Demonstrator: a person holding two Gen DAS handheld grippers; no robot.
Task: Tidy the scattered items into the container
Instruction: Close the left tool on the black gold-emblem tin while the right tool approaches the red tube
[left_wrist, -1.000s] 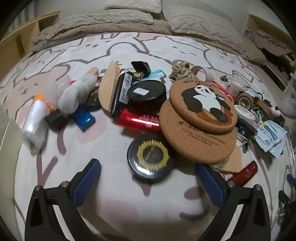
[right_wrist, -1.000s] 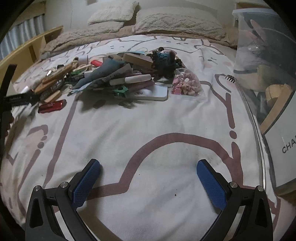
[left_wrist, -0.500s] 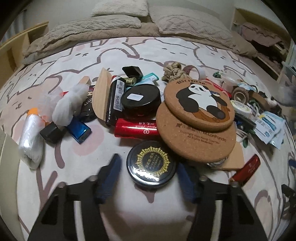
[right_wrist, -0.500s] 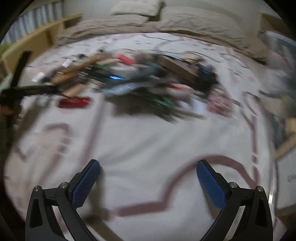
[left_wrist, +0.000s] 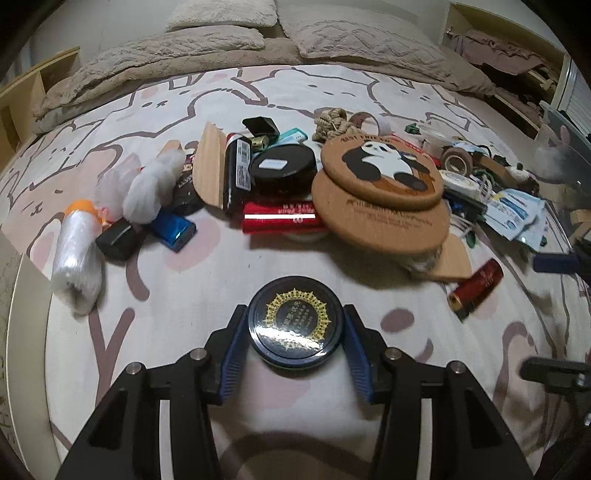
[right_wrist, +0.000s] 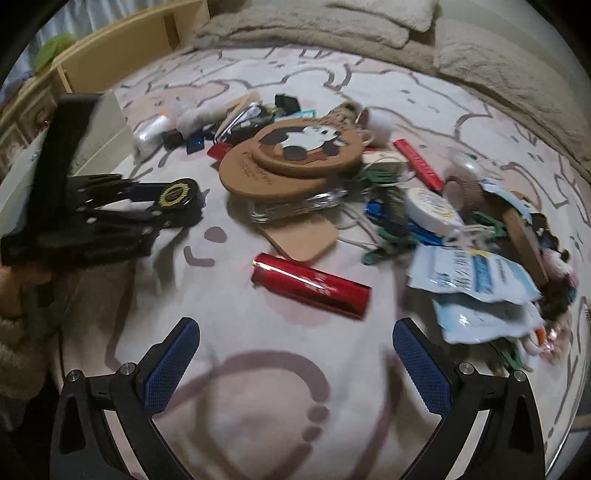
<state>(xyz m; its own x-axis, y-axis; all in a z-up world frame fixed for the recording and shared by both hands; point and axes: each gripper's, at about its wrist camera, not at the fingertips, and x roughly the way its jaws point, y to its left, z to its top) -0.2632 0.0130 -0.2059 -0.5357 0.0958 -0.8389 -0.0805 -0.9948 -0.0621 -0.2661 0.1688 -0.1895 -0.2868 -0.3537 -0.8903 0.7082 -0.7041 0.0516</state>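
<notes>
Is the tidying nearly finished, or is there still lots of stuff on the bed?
Barely started. No container shows in either view, so nothing looks put away yet. The left gripper has its jaws shut on the round black tin. The right gripper is open and empty. The panda coasters, red tube and much else wait.

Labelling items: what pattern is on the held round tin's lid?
Gold sunburst ring on the black round tin; left wrist view.

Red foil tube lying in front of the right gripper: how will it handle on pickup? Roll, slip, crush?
The red tube is a cylinder lying on its side on soft bedding, so a nudge would probably roll it, though the fabric should damp that. Its glossy surface may slip in the pads. It looks rigid, unlikely to flop; weight can't be judged. Right gripper is open, nothing between its fingers.
</notes>
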